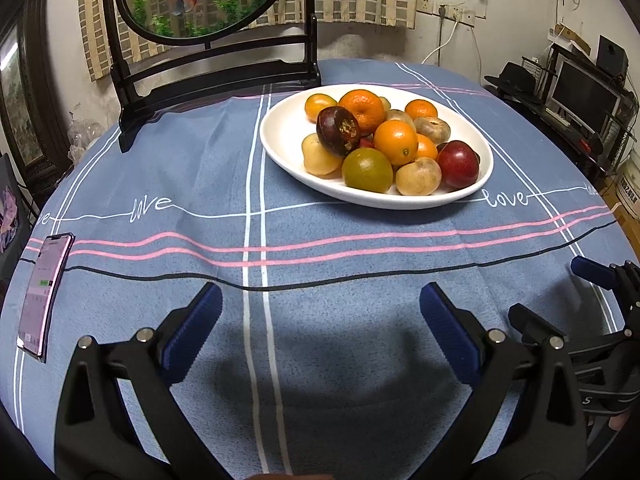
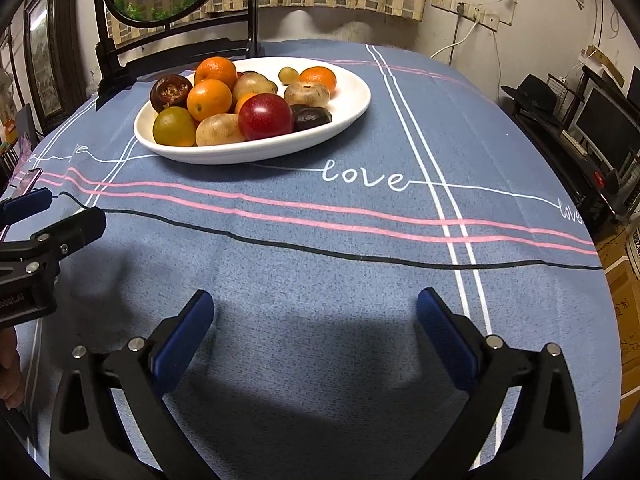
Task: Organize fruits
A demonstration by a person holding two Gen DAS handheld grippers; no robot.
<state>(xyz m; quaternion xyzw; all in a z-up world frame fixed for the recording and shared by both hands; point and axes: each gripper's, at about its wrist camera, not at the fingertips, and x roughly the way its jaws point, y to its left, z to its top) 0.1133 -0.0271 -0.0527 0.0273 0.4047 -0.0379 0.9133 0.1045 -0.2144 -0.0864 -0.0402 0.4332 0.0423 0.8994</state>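
A white oval plate (image 1: 280, 136) (image 2: 344, 116) sits at the middle back of the table, piled with fruit: oranges (image 1: 395, 142) (image 2: 209, 99), a red plum (image 1: 458, 163) (image 2: 265, 116), a green citrus (image 1: 367, 169) (image 2: 174, 126), tan fruits (image 1: 418, 176) (image 2: 219, 129) and a dark purple fruit (image 1: 338, 131) (image 2: 171, 92). My left gripper (image 1: 320, 304) is open and empty, low over the cloth in front of the plate. My right gripper (image 2: 314, 312) is open and empty, to the right of the left one.
A blue "love" tablecloth (image 1: 320, 240) covers the table. A phone (image 1: 42, 292) lies at the left edge. A black wooden stand with a goldfish panel (image 1: 208, 52) stands behind the plate. The right gripper shows in the left wrist view (image 1: 592, 316). Shelves and a monitor (image 2: 600, 120) stand at the right.
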